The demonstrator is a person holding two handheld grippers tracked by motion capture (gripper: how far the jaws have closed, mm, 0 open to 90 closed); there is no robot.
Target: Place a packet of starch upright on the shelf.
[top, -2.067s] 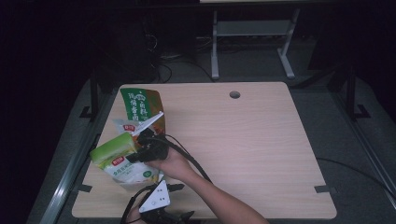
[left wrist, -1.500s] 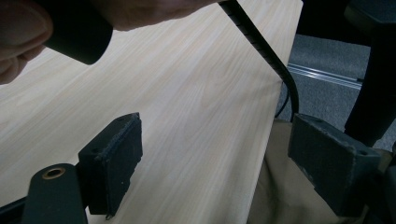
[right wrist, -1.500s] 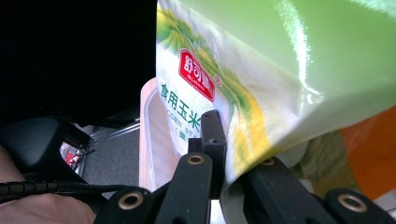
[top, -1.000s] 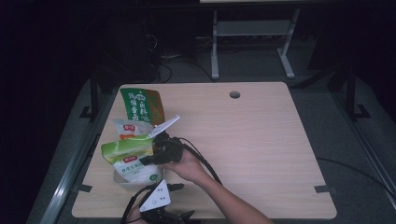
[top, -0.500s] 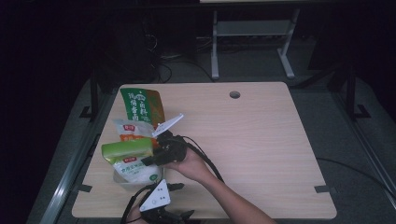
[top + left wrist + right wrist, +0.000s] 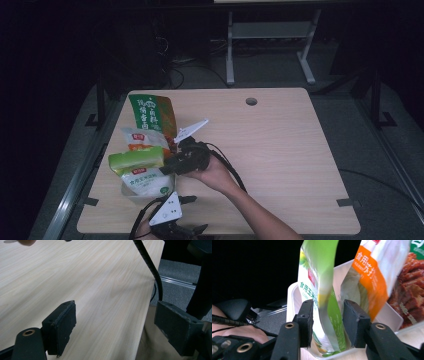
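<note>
1. Right gripper [image 6: 172, 165] out over the left part of the light wooden counter [image 6: 280, 150], held in the person's right hand [image 6: 212, 172], pointing toward the counter's left edge.
2. Seen in the right gripper view: its fingers [image 6: 305, 322] set either side of a green pouch [image 6: 322, 305], the left one against the pouch, the right one close beside it; whether truly pinched, cannot tell.
3. Green pouch [image 6: 136, 160] from above: long axis roughly level, running left to right, top end toward the left edge, lying across the white tub [image 6: 131, 192] near the counter's front-left corner.
4. In that tub [image 6: 292, 297], a white pouch with green print [image 6: 147, 184] under the green one; just beyond, a white-and-orange pouch [image 6: 142, 137] [image 6: 374, 272] standing in the same row.
5. Farthest back, a tall green-and-red bag [image 6: 152, 112] [image 6: 409, 282], upright, long axis running away from the person.
6. Left gripper [image 6: 172, 231] low at the counter's front edge, grey plate on top, cable trailing.
7. In the left gripper view: its fingers [image 6: 61, 327] spread wide apart, nothing between them, bare counter [image 6: 87, 282] ahead and the counter's edge between them.
</note>
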